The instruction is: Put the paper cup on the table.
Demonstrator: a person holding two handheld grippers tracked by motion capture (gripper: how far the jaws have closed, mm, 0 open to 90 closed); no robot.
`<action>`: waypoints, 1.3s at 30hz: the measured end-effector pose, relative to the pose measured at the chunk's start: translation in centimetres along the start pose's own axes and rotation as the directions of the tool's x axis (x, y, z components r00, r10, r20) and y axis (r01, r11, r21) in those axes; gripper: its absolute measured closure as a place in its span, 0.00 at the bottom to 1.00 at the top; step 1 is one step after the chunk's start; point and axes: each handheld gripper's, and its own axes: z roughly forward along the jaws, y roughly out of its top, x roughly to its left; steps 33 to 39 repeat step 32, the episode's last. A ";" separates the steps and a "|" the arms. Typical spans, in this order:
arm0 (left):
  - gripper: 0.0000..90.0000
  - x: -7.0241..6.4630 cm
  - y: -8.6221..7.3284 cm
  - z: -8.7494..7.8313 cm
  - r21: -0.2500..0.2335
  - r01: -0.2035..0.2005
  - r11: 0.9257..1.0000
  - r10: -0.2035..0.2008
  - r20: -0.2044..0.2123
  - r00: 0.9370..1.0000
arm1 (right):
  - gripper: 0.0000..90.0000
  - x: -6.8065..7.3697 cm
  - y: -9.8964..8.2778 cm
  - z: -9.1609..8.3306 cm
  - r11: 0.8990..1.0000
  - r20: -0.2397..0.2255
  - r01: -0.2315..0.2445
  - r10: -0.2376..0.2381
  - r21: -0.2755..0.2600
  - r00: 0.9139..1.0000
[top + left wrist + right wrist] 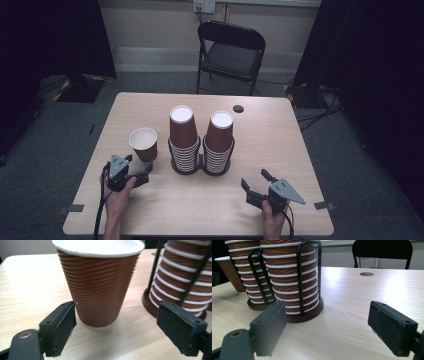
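Near the table's left edge, the left gripper (141, 171) faces a brown ribbed paper cup (143, 144).
Its jaws gape, gripping nothing, the cup upright just beyond them, apparently freshly set down; the right gripper (256, 181) waits open, empty.

my tongs are both matte black, left gripper (141, 169) and right gripper (256, 179), each with a grey three-cornered plate on top, screw holes in the jaws, worn pads, black cable trailing. Bare forearms.

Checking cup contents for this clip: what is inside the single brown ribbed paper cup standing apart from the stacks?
The brown ribbed paper cup shows a bare white inner wall in the high view; its bottom is hidden by the rim.
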 end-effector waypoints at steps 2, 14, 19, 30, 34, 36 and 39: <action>0.18 -0.6 0.0 -1.0 -0.024 -0.002 1.000 0.003 0.014 1.000 | 0.16 0.0 0.0 0.0 1.000 0.000 0.001 -0.001 0.000 1.000; 0.17 -5.8 -1.8 -2.5 -0.086 0.007 0.996 0.001 0.091 0.996 | 0.16 0.0 0.0 0.0 1.000 0.000 0.000 0.000 0.000 1.000; 0.17 -7.9 -2.2 -2.9 -0.092 -0.010 0.996 0.020 0.114 0.993 | 0.16 0.1 0.0 0.0 1.000 0.001 0.001 -0.001 -0.001 1.000; 0.17 -8.8 -2.6 -2.7 -0.113 -0.043 0.993 0.054 0.092 0.994 | 0.17 0.2 0.1 0.2 1.000 0.009 0.015 -0.016 0.023 1.000; 0.17 -8.8 -2.6 -2.7 -0.126 -0.057 0.990 0.068 0.082 0.994 | 0.18 0.2 0.1 0.3 0.999 0.012 0.017 -0.018 0.034 1.000; 0.17 -8.8 -2.6 -2.7 -0.126 -0.057 0.990 0.068 0.082 0.994 | 0.18 0.2 0.1 0.3 0.999 0.012 0.017 -0.018 0.034 1.000; 0.17 -8.8 -2.6 -2.7 -0.126 -0.057 0.990 0.068 0.082 0.994 | 0.18 0.2 0.1 0.3 0.999 0.012 0.017 -0.018 0.034 1.000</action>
